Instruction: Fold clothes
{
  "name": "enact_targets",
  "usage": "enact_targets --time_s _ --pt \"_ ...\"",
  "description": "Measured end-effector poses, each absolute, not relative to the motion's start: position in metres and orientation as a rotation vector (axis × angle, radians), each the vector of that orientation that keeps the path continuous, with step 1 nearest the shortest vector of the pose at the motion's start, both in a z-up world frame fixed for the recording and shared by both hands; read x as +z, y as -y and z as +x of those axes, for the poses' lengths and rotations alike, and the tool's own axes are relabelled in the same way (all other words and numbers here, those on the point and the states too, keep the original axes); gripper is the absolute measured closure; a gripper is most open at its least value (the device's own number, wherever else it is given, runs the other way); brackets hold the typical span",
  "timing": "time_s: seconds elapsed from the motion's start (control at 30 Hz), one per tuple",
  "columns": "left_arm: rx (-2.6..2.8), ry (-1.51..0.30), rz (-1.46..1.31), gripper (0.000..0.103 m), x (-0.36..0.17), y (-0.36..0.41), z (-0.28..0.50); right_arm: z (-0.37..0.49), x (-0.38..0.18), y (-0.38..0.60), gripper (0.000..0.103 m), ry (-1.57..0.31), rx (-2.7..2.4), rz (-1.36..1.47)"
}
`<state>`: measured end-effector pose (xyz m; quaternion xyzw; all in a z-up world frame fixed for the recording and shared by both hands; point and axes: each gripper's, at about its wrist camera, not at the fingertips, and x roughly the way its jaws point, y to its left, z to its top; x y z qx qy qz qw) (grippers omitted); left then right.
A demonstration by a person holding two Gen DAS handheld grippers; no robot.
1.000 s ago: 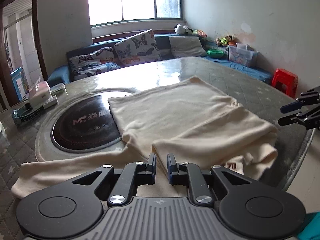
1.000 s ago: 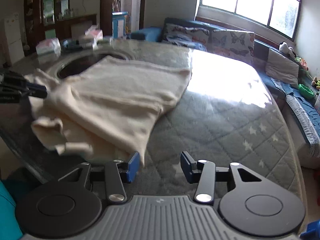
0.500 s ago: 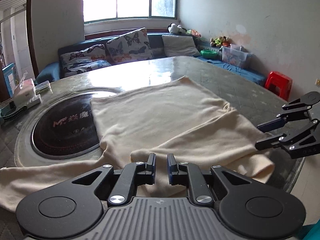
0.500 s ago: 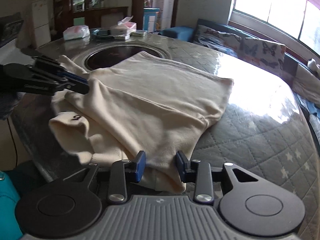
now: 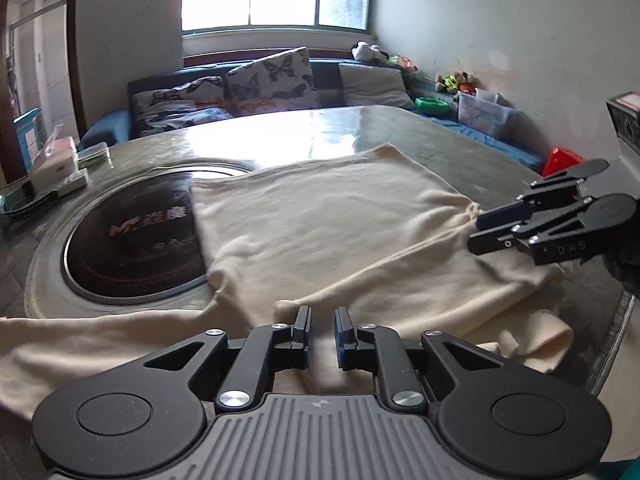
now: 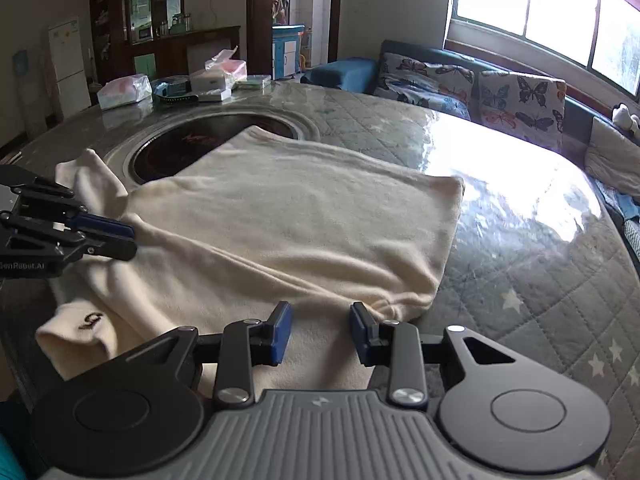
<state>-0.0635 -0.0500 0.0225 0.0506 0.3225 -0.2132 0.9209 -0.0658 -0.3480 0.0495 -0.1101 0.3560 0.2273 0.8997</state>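
A cream garment (image 5: 328, 232) lies spread on the round table, one sleeve stretching to the left and a folded flap lying across its near part. It also shows in the right wrist view (image 6: 288, 216). My left gripper (image 5: 322, 322) hovers low over the garment's near edge, jaws a narrow gap apart with no cloth between them. My right gripper (image 6: 318, 320) is open over the garment's near right corner, empty. Each gripper shows in the other's view: the right (image 5: 480, 234), the left (image 6: 128, 240).
A dark round hotplate (image 5: 136, 236) is sunk in the table (image 6: 520, 240). Tissue packs and boxes (image 6: 200, 84) stand at the table's far side. A sofa with butterfly cushions (image 5: 264, 80) runs under the window. A red stool (image 5: 564, 160) stands on the right.
Both grippers have moved in over the garment's near edge. The right jaws narrowed half a second ago and have opened wider again.
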Motion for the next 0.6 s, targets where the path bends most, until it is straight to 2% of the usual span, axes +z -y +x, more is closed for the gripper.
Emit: enact_targets --time_s 0.6 --pt "-0.523 -0.603 0.169 0.085 0.029 0.067 -0.086 -0.116 0.055 0.3 0.07 -0.724 0.651 -0.266"
